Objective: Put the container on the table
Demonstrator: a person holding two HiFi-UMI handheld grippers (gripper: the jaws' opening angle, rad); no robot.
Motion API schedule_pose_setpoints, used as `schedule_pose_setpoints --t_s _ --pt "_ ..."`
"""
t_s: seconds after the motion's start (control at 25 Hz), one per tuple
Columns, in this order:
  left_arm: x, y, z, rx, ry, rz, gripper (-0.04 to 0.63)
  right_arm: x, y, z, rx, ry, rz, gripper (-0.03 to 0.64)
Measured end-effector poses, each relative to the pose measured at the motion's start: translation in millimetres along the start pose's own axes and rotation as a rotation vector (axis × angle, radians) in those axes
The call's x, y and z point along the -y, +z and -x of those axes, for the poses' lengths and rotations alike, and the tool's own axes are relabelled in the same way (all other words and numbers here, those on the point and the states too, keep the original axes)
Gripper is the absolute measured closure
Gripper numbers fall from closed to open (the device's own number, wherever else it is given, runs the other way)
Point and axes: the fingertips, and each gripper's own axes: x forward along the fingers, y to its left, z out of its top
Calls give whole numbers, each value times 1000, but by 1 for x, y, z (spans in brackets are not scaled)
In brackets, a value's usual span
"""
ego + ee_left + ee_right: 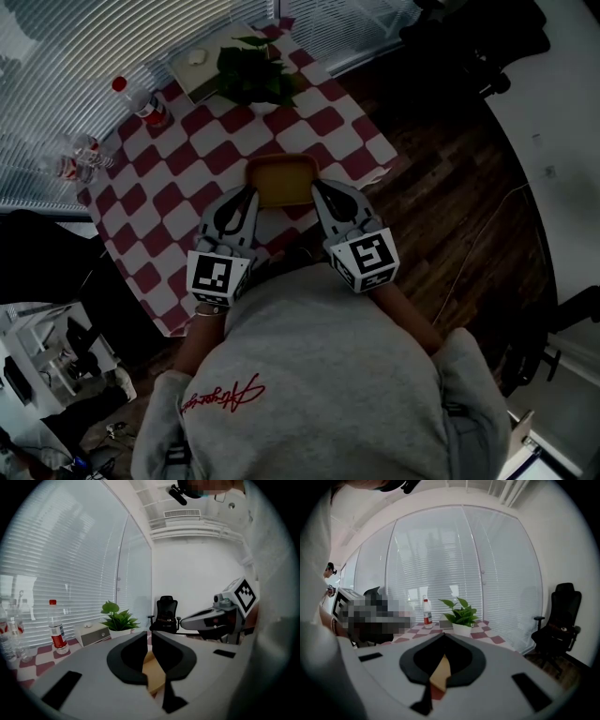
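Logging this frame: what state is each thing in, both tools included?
container, held at both sides over the near edge of the table; whether it rests on it cannot be told.
left tool, shut on the container's left wall.
right tool, shut on the container's right wall.
red-capped bottle, upright, capped, on the table.
potted plant, upright on the table.

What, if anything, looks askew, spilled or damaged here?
Nothing stands out. The yellow container is pinched on either side by the left claw and right claw; the red-capped bottle and potted plant stand upright on the checkered tablecloth, no spill visible.
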Motion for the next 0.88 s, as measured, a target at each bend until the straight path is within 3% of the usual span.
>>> schedule_pose_setpoints --t_s 0.88 --pt "-1 32 4 42 -10 4 560 -11 37 4 34 26 18 606"
